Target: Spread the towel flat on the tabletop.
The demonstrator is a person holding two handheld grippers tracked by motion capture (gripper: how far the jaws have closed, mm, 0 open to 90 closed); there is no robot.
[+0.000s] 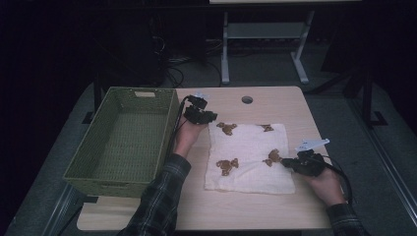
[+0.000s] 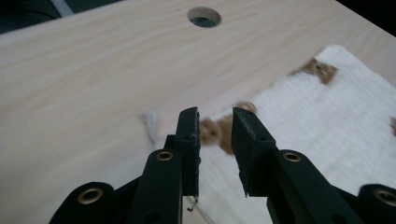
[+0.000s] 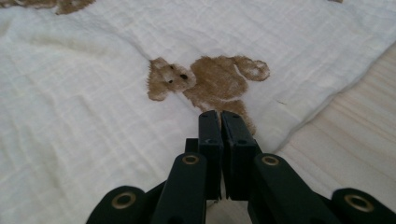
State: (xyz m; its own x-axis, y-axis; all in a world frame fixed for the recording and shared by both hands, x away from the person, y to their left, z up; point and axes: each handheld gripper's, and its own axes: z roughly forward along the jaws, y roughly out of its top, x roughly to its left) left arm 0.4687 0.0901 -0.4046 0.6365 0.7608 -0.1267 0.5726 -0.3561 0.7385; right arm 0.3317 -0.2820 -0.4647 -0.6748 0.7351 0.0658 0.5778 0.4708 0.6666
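Observation:
A white cloth (image 1: 248, 155) printed with brown bears lies flat on the wooden table (image 1: 275, 105). My left gripper (image 1: 199, 114) hovers at the cloth's far left corner. In the left gripper view its jaws (image 2: 215, 116) stand a little apart, open, above the corner of the cloth (image 2: 327, 121) and a bear print, with nothing pinched between them. My right gripper (image 1: 287, 163) rests at the cloth's right edge by a bear print (image 1: 273, 157). In the right gripper view its jaws (image 3: 219, 114) are shut, tips over the bear (image 3: 205, 81) on the cloth (image 3: 93, 116).
A green woven basket (image 1: 113, 187) stands on the table's left side, close beside my left forearm. A round cable hole (image 1: 247, 100) sits in the tabletop beyond the cloth. Bare wood runs along the near edge and to the right of the cloth.

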